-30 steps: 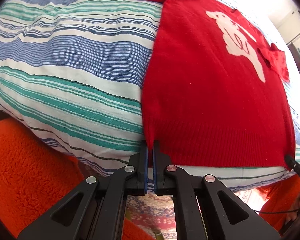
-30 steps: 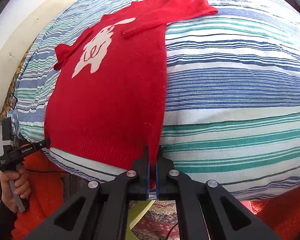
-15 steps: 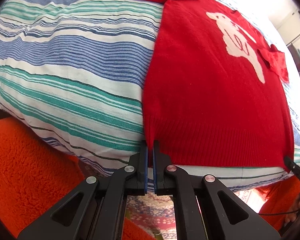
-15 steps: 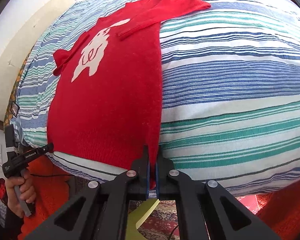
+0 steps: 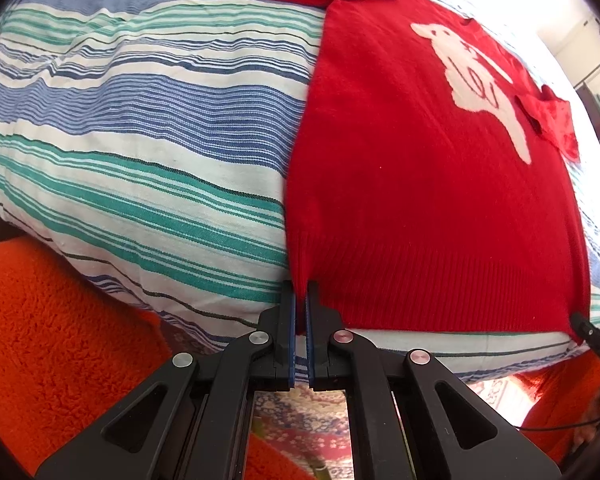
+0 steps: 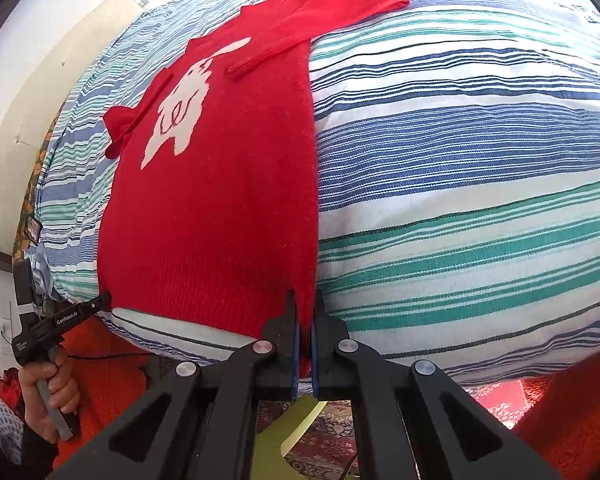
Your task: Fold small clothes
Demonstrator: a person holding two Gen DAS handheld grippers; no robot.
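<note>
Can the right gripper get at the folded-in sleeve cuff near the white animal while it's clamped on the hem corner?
Probably not as things stand. The right gripper is shut on the red sweater hem corner, and the sleeve cuff lies far up the body. Nothing covers it; the gripper would have to let go first.

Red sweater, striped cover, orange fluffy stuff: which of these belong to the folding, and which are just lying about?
In the job:
red sweater
left gripper, shut on a hem corner
right gripper, shut on the other corner

Just there:
striped bed cover
orange fleece
patterned rug
</note>
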